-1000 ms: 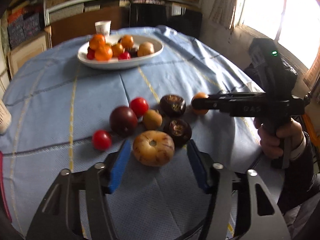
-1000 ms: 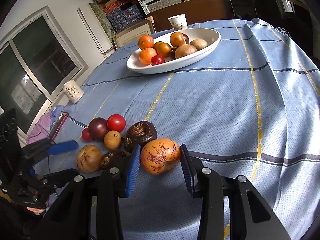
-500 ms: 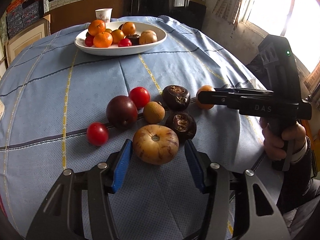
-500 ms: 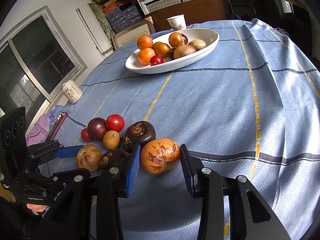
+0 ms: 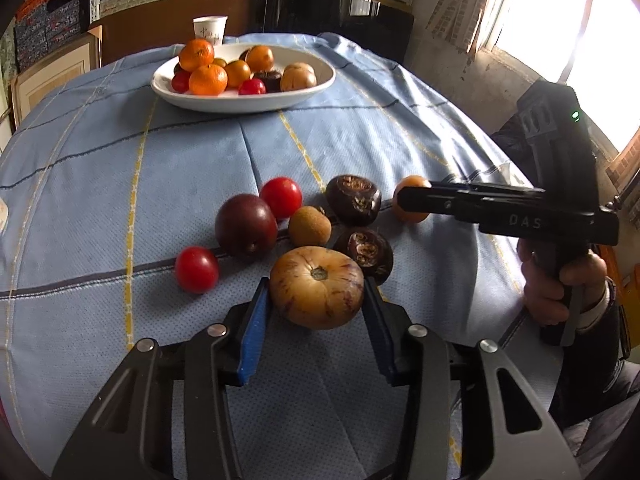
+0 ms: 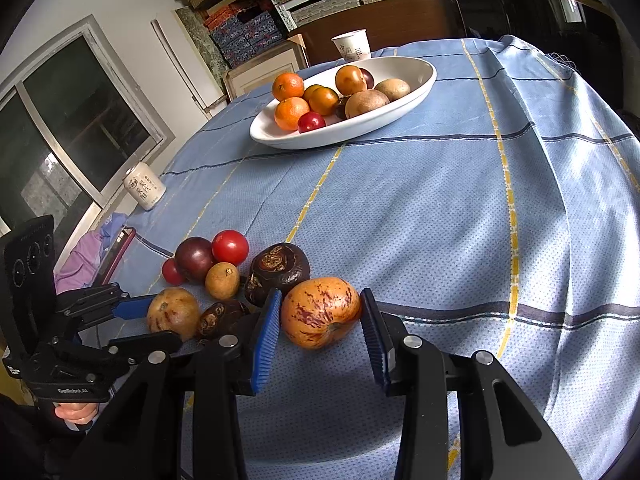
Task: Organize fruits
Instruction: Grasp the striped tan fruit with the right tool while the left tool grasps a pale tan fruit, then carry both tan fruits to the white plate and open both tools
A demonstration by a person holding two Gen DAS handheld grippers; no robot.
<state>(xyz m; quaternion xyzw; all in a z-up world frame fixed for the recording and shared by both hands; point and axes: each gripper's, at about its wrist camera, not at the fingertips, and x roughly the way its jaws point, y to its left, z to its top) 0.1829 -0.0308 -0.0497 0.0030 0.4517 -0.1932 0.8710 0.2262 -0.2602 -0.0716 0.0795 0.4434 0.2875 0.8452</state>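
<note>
Since a second ago our left gripper (image 5: 316,312) has come forward and narrowed, so the pale streaked melon-like fruit (image 5: 317,286) now sits between its blue fingers (image 5: 253,332), which look to be touching or just short of its flanks; we cannot tell whether they are pressing yet, and the fruit is resting on the blue checked cloth of the worktop (image 5: 100,208). Our right gripper (image 6: 320,332) has hardly shifted: it brackets the orange fruit with red streaks (image 6: 320,312), the left pad just beside the skin and a small gap on the right, so it is open around that fruit and not holding it. Both fruits lie straight ahead of their own fingers, each broader across than tall, with the width running from finger to finger, so we judge that a plain squeeze would take either. A wrinkled dark fruit (image 5: 364,251) touches the pale fruit at its far right, close to our left gripper's right finger, and may be nudged. The rest of the loose pile, a dark plum (image 5: 245,222), two red tomatoes (image 5: 281,197), a brown kiwi (image 5: 309,226) and another dark fruit (image 5: 353,199), lies just beyond. The white oval dish (image 5: 244,102), already carrying tangerines and other fruit, stands well apart at the far side. Both grippers are held low and nearly level, angled in from opposite sides.
</note>
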